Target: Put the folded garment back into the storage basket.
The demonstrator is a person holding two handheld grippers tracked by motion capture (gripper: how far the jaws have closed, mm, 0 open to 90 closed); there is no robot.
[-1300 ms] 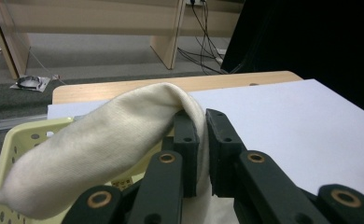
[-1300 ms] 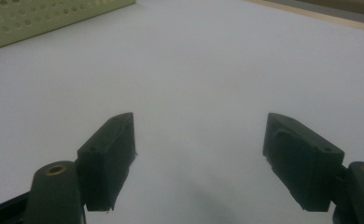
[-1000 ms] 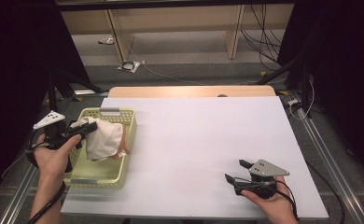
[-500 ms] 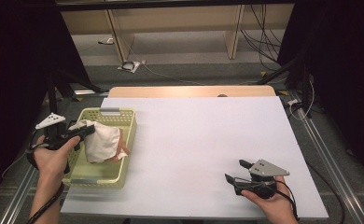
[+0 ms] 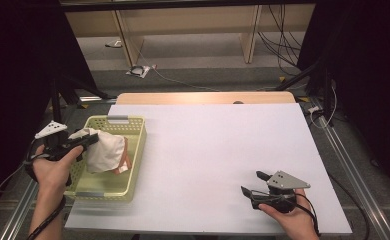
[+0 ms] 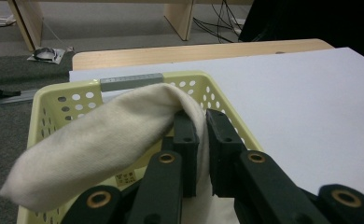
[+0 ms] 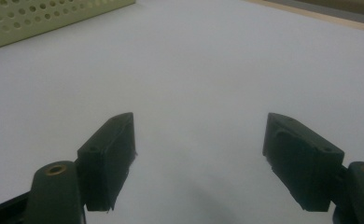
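The left gripper [image 5: 90, 140] pinched a cream cloth [image 5: 105, 152] above the yellow basket [image 5: 133, 170]. The right gripper [image 5: 255, 184], jaws spread, rested near right.

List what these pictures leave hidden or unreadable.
- Basket floor, high view: mostly covered by the white cloth.
- Reddish item under the cloth: only an edge peeks out, identity unclear.
- Label inside the basket, left gripper view: too small to read, partly behind the left claw.
- Basket, right gripper view: cut off by the top edge.
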